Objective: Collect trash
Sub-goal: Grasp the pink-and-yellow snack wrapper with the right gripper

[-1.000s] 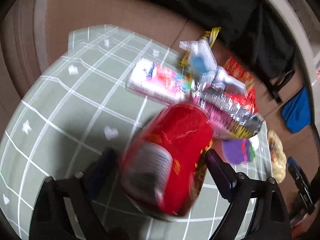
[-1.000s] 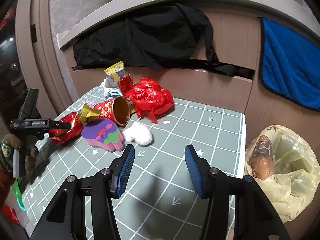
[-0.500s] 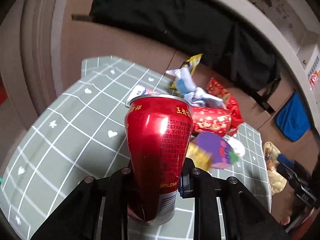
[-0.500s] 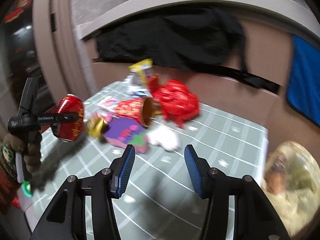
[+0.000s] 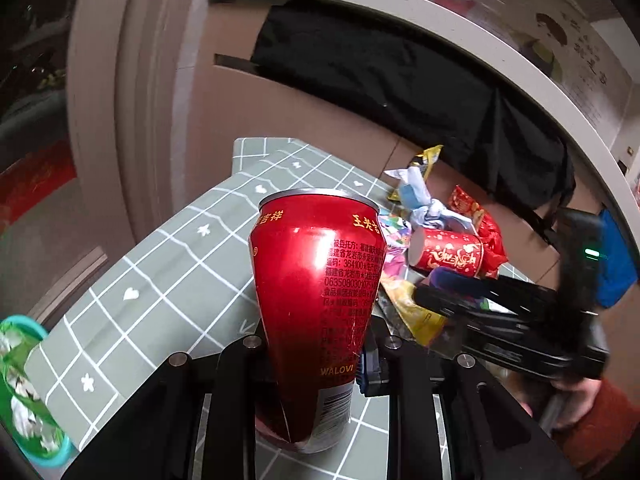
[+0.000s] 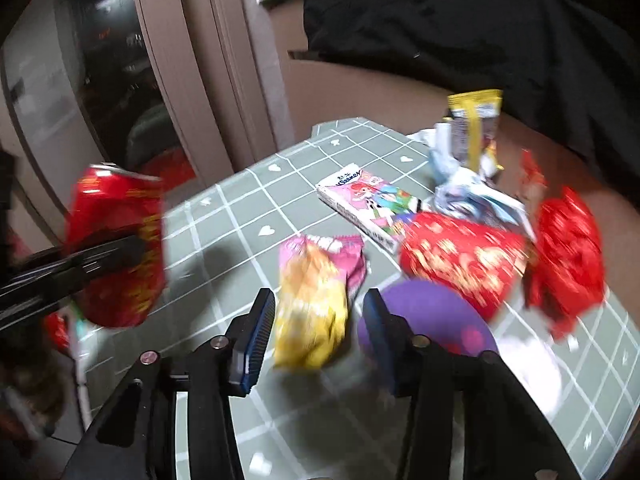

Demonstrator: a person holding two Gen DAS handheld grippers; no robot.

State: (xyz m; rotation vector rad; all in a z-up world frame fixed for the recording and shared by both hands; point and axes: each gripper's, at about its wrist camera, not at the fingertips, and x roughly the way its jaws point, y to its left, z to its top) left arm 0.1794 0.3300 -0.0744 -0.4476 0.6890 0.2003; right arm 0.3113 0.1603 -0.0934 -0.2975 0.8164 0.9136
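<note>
My left gripper [image 5: 316, 344] is shut on a red drink can [image 5: 318, 296] and holds it upright above the green checked tablecloth [image 5: 168, 264]. The can also shows at the left of the right wrist view [image 6: 116, 244], lifted off the table. My right gripper [image 6: 316, 320] is open, its jaws on either side of a yellow and pink snack wrapper [image 6: 316, 288] that lies on the cloth; whether they touch it is unclear. The right gripper shows in the left wrist view [image 5: 500, 300] reaching over the trash pile.
A pile of trash lies on the table: a red paper tube [image 6: 460, 256], a purple foam piece [image 6: 432, 316], a crumpled red bag [image 6: 568, 252], a flat cartoon box [image 6: 368, 204], blue-white wrappers [image 6: 468, 188]. A black cloth [image 5: 400, 80] hangs behind.
My left gripper closed on the red can and lifted it upright off the table. My right gripper swung left over the trash pile to the yellow and pink wrapper.
</note>
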